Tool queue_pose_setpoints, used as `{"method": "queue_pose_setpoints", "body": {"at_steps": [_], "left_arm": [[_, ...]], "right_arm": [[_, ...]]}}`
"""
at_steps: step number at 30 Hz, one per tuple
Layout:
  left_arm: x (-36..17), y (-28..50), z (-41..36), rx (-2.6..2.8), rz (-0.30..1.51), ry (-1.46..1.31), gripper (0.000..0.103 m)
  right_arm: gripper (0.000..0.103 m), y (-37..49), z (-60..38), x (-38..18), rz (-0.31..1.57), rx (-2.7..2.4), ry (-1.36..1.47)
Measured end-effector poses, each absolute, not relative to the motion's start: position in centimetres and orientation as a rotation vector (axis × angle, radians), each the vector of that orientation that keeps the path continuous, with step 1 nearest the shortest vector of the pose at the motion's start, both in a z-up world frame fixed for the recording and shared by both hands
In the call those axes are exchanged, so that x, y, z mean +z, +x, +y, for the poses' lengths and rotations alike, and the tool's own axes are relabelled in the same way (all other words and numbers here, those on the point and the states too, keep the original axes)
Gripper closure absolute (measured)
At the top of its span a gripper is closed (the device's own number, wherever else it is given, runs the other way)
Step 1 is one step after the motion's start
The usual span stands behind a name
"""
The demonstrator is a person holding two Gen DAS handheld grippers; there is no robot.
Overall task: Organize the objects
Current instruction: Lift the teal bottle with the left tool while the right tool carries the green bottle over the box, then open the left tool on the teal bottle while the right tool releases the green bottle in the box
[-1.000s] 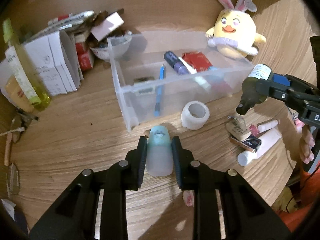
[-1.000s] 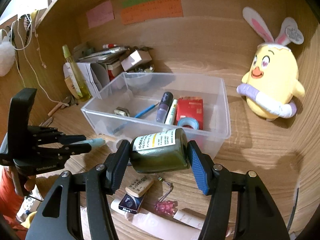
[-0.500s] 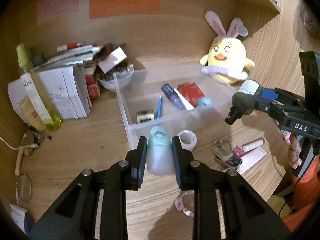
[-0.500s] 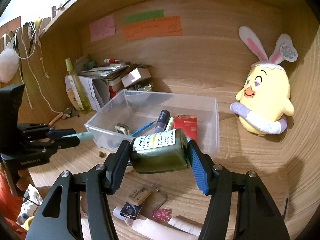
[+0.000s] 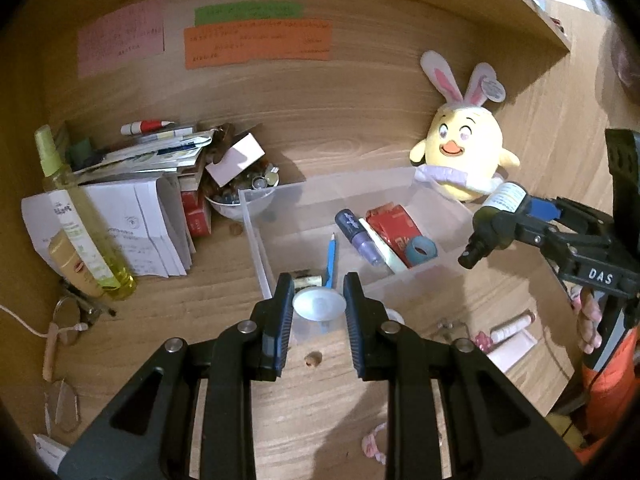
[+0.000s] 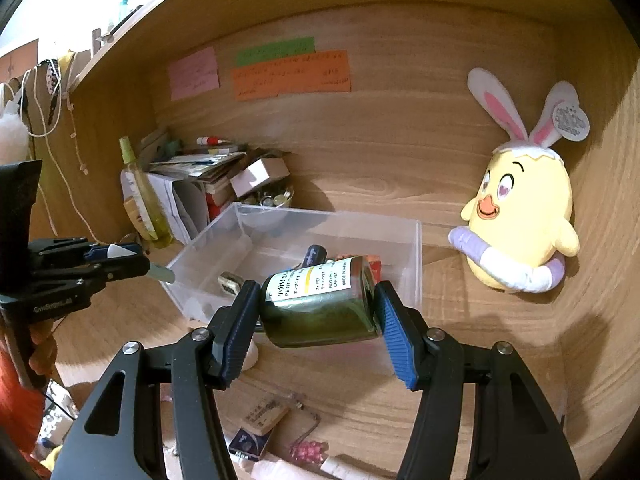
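Observation:
My left gripper is shut on a small pale blue-green bottle, seen end-on and held above the desk just before the clear plastic bin. In the right wrist view the left gripper hangs left of the bin, the pale bottle's tip sticking out. My right gripper is shut on a dark green bottle with a white label, lying sideways, in front of the bin. From the left wrist view the right gripper and green bottle hover by the bin's right end.
The bin holds a blue pencil, a purple tube, a red box and a blue tape roll. A yellow plush chick stands behind it. Papers, a spray bottle and a bowl crowd the left.
Both grippers have risen with their bottles and tipped more level, so more of the back wall shows. The pale bottle now appears end-on over the bin's front edge.

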State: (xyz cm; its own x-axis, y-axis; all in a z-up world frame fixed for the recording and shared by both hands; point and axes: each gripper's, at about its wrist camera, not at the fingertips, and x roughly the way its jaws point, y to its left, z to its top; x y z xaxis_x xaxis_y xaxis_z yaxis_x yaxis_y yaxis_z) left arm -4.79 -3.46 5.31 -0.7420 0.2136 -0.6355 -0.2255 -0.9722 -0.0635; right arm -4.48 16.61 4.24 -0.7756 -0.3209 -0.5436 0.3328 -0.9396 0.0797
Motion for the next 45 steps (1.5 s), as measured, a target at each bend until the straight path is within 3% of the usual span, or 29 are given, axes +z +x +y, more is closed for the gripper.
{"method": "queue_pose_setpoints", "body": {"at_steps": [23,45], "left_arm": [[4.8,-10.1,-1.8,2.672,-0.071,-1.034,0.078],[0.7,-13.3,-0.2,2.548,-0.101,-1.183,0.078]], "right_arm": [[0.048,-10.8,15.3,2.2,0.097,-2.674,0.930],[0.048,-13.4,13.7,-1.2,0.140,-2.611,1.061]]}}
